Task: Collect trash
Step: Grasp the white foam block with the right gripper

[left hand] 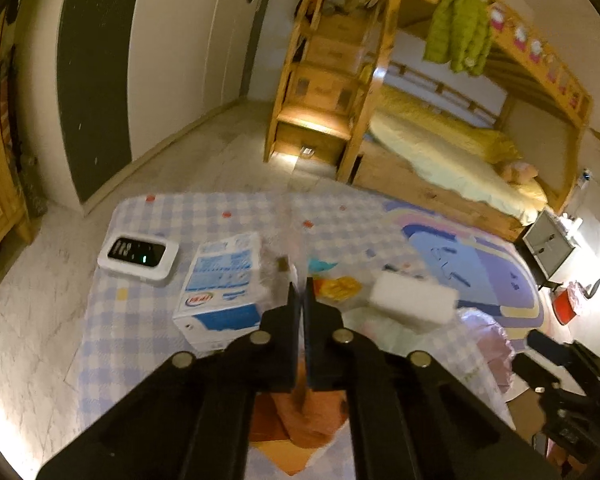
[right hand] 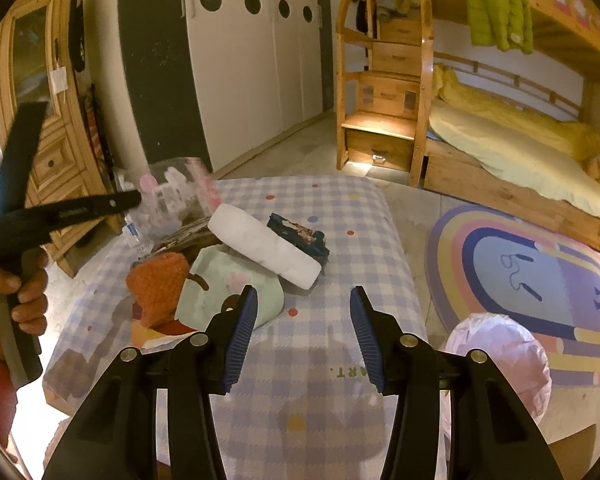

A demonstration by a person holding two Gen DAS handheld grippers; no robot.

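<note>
We are looking down on a low desk [right hand: 320,380] under a blue-and-white checked cloth with coloured dots; the letters "ART." are printed on it, upside down to us, near the right gripper.

At far left in the right wrist view, our left gripper [right hand: 138,200] is raised above the desk with its jaws pinched on a crinkly clear plastic wrapper [right hand: 172,196] printed in pink. In the left wrist view the same jaws are nearly closed, with a thin blurred strip of that wrapper between them.

Also in the left view, a white device [left hand: 138,256] with a dark screen is lying at the cloth's left edge, and beside it a blue-and-white carton [left hand: 220,284] with a red oval logo we cannot read.

Moving right, an orange knitted piece [right hand: 156,288] is resting against a pale green soft bundle [right hand: 228,288]. A white foam block [right hand: 266,246] is lying across it, touching a dark crumpled snack packet [right hand: 298,236].

Our right gripper [right hand: 304,320] is hovering over bare cloth, jaws wide apart and holding nothing, their blue pads [right hand: 242,328] ribbed.

At the right, a bin lined with a pink plastic bag [right hand: 500,364] is standing on the floor beside the desk, by a rainbow rug [right hand: 540,280].
</note>
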